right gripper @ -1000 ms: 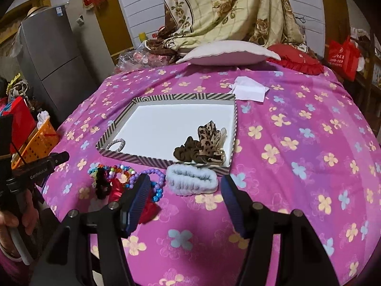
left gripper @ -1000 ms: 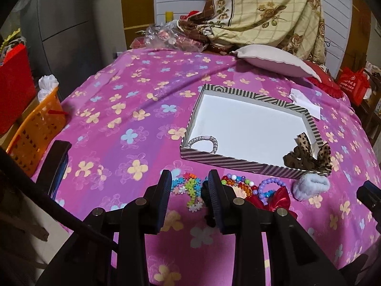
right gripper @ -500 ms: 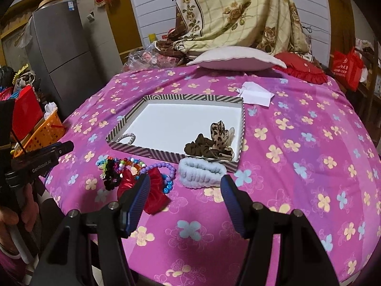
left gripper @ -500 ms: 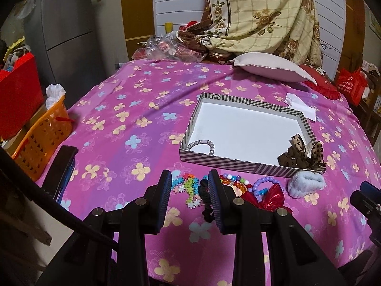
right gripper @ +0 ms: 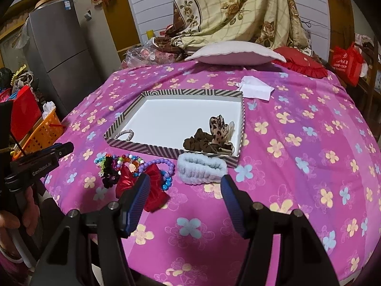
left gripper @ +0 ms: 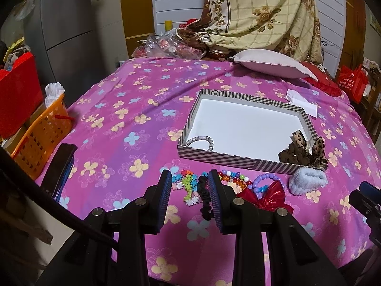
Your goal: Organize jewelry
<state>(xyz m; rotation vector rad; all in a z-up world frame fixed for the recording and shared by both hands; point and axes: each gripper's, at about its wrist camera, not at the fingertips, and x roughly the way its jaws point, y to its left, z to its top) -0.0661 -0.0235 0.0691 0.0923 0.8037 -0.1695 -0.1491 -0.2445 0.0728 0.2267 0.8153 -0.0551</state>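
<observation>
A striped tray [left gripper: 228, 160] [right gripper: 171, 152] lies on the pink flowered cloth. It holds a silver bracelet [left gripper: 200, 141] [right gripper: 125, 134] and leopard and brown scrunchies [left gripper: 302, 151] [right gripper: 210, 138]. In front of the tray lie a flower-bead bracelet [left gripper: 188, 186], a black scrunchie [left gripper: 204, 197] [right gripper: 109, 171], coloured bead bracelets [left gripper: 234, 177] [right gripper: 128, 160], a purple and blue bead bracelet [right gripper: 164, 169], a red bow [left gripper: 264, 196] [right gripper: 140, 181] and a pale blue scrunchie [left gripper: 307, 182] [right gripper: 202, 168]. My left gripper [left gripper: 190, 190] is open and empty, above the flower-bead bracelet. My right gripper [right gripper: 185, 190] is open and empty, above the cloth before the pale blue scrunchie.
An orange basket [left gripper: 38, 138] and a red bin [left gripper: 16, 100] stand off the left edge. A white pillow [left gripper: 271, 63], a red cushion [right gripper: 300, 62], a folded tissue [right gripper: 256, 88] and a plastic bag [left gripper: 171, 45] lie at the back. A grey fridge [left gripper: 64, 31] stands behind left.
Both grippers have drawn back and risen from the table, so the tray and jewelry look farther off. Their jaws stay open. Nothing on the cloth has moved.
</observation>
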